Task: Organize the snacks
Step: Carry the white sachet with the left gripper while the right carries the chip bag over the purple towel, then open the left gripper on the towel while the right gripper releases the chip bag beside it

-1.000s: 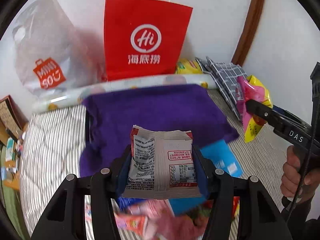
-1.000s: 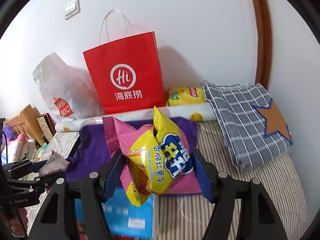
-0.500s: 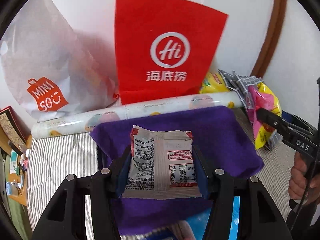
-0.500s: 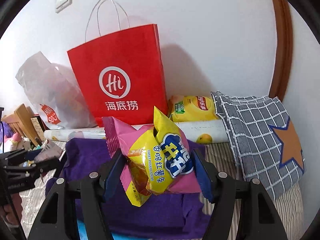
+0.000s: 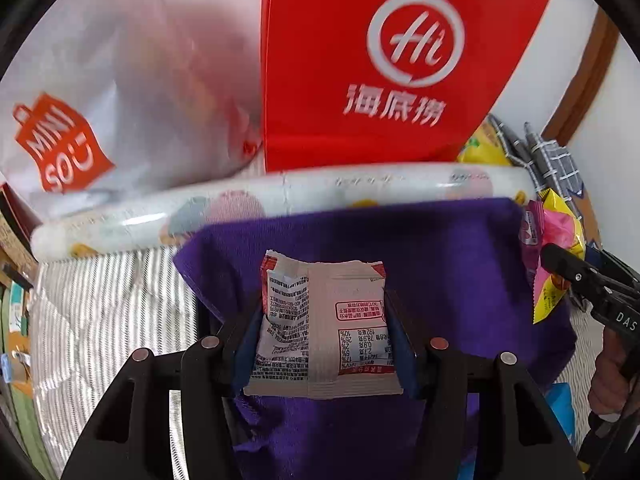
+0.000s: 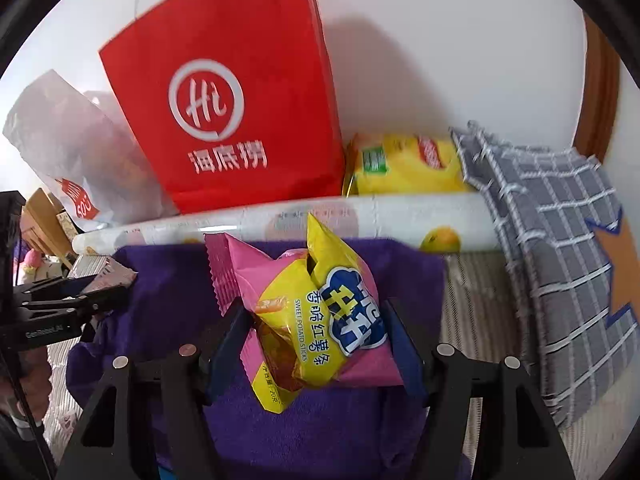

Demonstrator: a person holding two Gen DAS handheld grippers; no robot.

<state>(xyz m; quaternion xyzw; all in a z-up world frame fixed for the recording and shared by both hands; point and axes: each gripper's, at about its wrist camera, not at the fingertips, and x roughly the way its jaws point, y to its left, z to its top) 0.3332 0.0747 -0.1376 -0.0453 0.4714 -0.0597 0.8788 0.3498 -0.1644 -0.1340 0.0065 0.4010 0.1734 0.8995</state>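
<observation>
A striped bed (image 6: 472, 312) against a white wall carries a purple cloth (image 5: 440, 264), with a red paper bag (image 6: 240, 100) upright at twelve o'clock behind a printed roll (image 5: 280, 200). The left hand-held gripper (image 5: 324, 332) clamps a pale sachet (image 5: 324, 320); the right hand-held gripper (image 6: 316, 336) clamps a yellow and pink snack pack (image 6: 316, 312). Both hang above the cloth. Neither snack is set down yet, so the sorting looks midway, with placing left to do.
</observation>
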